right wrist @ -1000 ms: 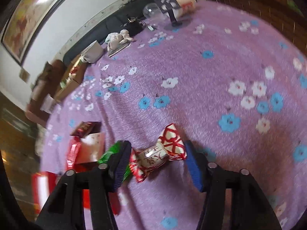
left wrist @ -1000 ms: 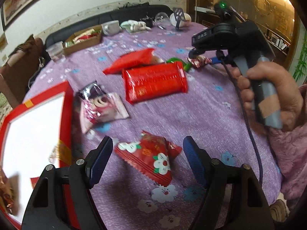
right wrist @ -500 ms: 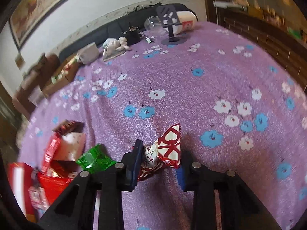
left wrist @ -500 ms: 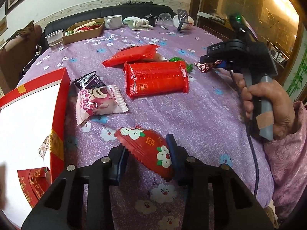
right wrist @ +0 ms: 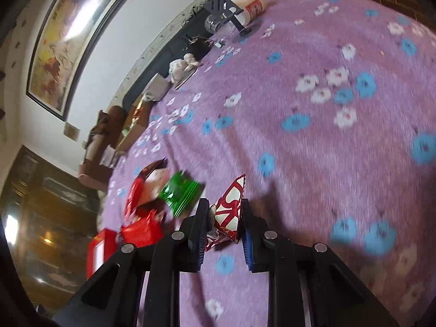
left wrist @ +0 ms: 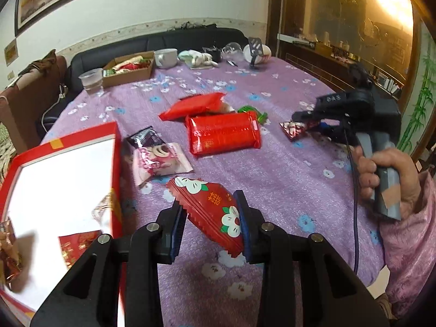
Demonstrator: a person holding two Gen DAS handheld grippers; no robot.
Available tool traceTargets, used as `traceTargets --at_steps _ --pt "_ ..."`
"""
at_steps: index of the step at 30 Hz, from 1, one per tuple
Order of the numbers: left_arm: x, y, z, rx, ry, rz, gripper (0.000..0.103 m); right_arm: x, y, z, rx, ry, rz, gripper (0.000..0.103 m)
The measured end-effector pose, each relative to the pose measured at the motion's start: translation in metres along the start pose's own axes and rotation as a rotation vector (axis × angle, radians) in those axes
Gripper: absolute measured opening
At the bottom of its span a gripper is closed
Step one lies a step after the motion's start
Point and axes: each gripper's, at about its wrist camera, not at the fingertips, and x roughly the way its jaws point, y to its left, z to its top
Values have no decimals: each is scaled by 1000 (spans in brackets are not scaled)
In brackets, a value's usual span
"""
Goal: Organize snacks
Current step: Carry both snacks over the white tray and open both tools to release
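While the left gripper (left wrist: 210,219) is closing on the red flower packet (left wrist: 209,209), carry it level to the red box (left wrist: 115,163); the right gripper (right wrist: 222,224) clamps the heart-print candy (right wrist: 228,212); keep both grips firm.

Hidden, cropped and blurred parts around the red box

The red box (left wrist: 68,147) runs off the left wrist view's left edge, and the left gripper's frame covers its near corner; a gold wrapper (left wrist: 8,256) inside it is cut by that edge. In the right wrist view the box (right wrist: 99,248) and the red packets (right wrist: 141,229) beside it are smeared, their print unreadable. Far from it, the cardboard box (left wrist: 128,68) holds contents too small to name
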Motion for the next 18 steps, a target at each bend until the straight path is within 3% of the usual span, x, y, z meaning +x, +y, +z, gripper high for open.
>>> traceTargets --at_steps 6,18 --pt "-26 12 1 -18 -80 86 32 -19 23 -20 -49 5 88 23" --pt "-69 57 -5 -83 -181 288 32 -5 140 -81 -280 121 219 22"
